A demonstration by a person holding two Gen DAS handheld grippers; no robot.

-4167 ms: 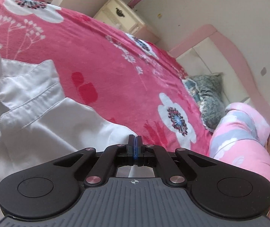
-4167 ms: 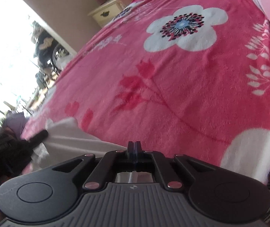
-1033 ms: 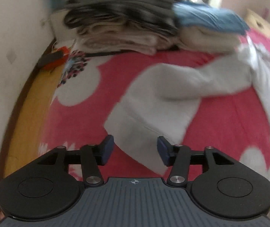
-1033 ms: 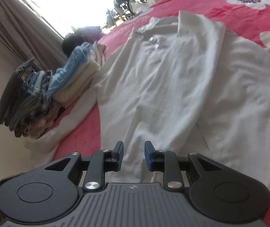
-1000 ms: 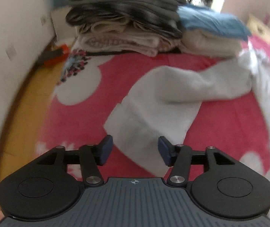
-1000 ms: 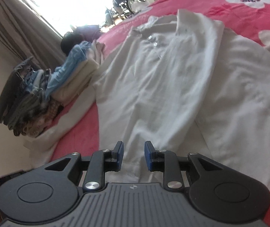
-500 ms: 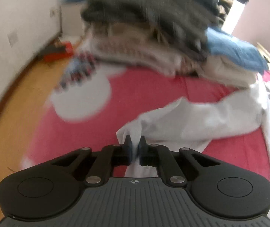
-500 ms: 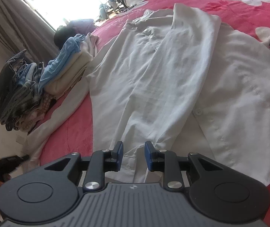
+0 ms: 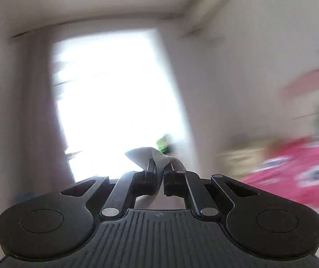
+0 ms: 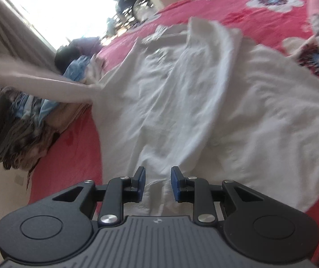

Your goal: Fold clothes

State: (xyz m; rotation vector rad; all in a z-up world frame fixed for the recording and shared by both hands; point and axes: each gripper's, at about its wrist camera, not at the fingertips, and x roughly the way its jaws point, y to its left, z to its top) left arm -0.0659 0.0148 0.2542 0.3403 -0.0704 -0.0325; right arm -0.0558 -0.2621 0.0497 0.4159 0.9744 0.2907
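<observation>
- White, thin woven cloth: the shirt point(image 10: 204, 102) lies spread on the pink flowered bed point(image 10: 260, 20), its collar toward the far edge and its hem at the near edge.
- One sleeve point(image 10: 36, 82) is stretched up and away to the left, above the stack of folded clothes point(image 10: 25, 120) at the bed's left edge.
- The left claw point(image 9: 158, 172) is clenched on the white cuff point(image 9: 146, 156), held against a bright window point(image 9: 114, 102); the view is badly blurred.
- The right claw point(image 10: 158, 184) is released, jaws partly apart, hovering over the hem with nothing gripped.
- Handling, as I judge it: light, limp and creasing easily, so it will sag and slide wherever unsupported.
- Hems, cuffs, the shoulder seam and the collar look firmest to pinch; a single loose layer could slip out.
- Pulling the sleeve hard may drag the body askew.
</observation>
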